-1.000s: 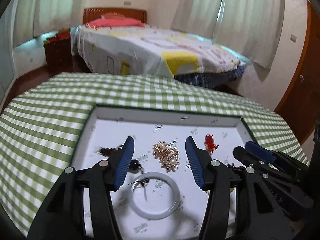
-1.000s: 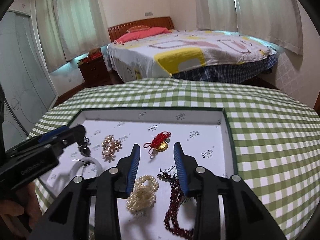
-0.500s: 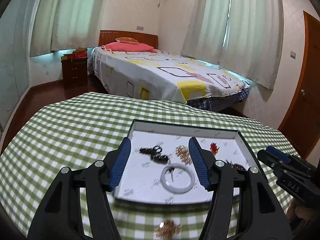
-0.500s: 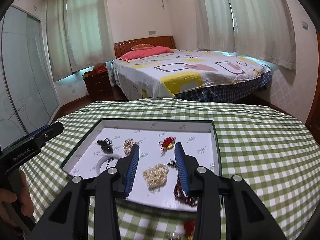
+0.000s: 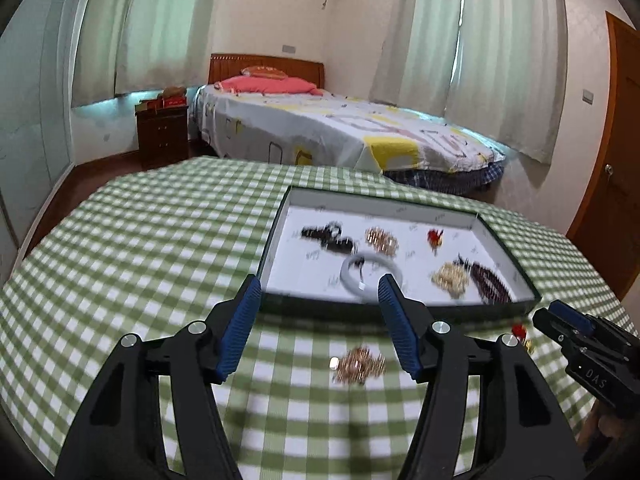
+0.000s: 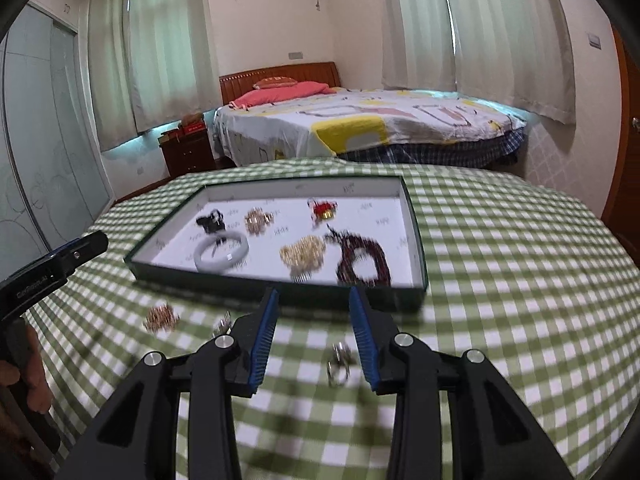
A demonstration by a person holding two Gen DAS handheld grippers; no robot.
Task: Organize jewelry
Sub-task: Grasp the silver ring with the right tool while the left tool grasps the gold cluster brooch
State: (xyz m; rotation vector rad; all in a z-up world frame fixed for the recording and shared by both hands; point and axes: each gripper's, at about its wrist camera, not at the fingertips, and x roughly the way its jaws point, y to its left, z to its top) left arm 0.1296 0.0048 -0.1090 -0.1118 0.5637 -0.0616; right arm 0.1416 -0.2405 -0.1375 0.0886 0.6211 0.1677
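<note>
Most pieces are already laid out in the tray (image 6: 416, 240): white bangle (image 6: 221, 255), pearl cluster (image 6: 303, 256), dark bead strand (image 6: 362, 261), red charm (image 6: 323, 209). Left loose on the checked tablecloth (image 6: 500, 280): a gold cluster (image 5: 359, 364) and a ring (image 6: 338, 363), so sorting is judged unfinished. Left gripper (image 5: 320, 294) and right gripper (image 6: 313, 307) are both held spread, nothing pinched.
</note>
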